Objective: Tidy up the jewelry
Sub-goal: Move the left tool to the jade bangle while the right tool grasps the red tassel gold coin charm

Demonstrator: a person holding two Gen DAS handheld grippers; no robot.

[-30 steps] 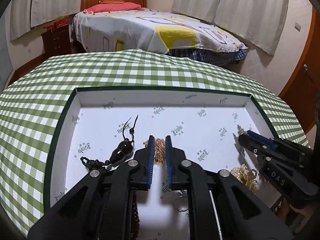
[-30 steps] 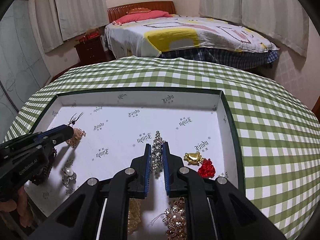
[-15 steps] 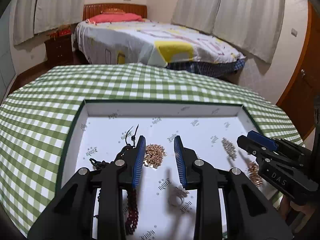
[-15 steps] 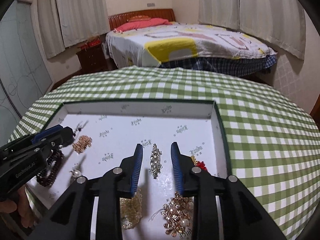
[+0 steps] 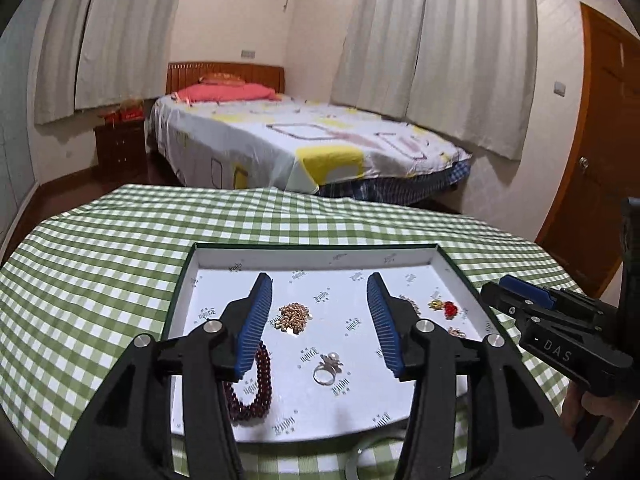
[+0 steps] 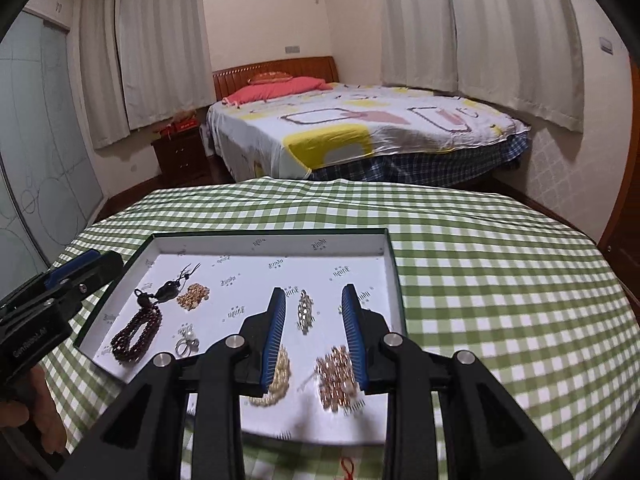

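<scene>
A shallow white tray (image 5: 182,292) with a dark green rim sits on a green checked tablecloth (image 5: 100,248), low in the middle of both views. The left gripper (image 5: 318,304) hangs above the tray, its jaws opening with nothing between them; a gold chain (image 5: 294,317) lies in the tray in the gap behind, a ring (image 5: 326,370) lower down, and a dark red bead bracelet (image 5: 256,388) at lower left. The right gripper (image 6: 314,312) also stands spread and holds nothing, above a crystal brooch (image 6: 305,310) lying in the tray. A bed (image 6: 360,128) fills the upper middle.
</scene>
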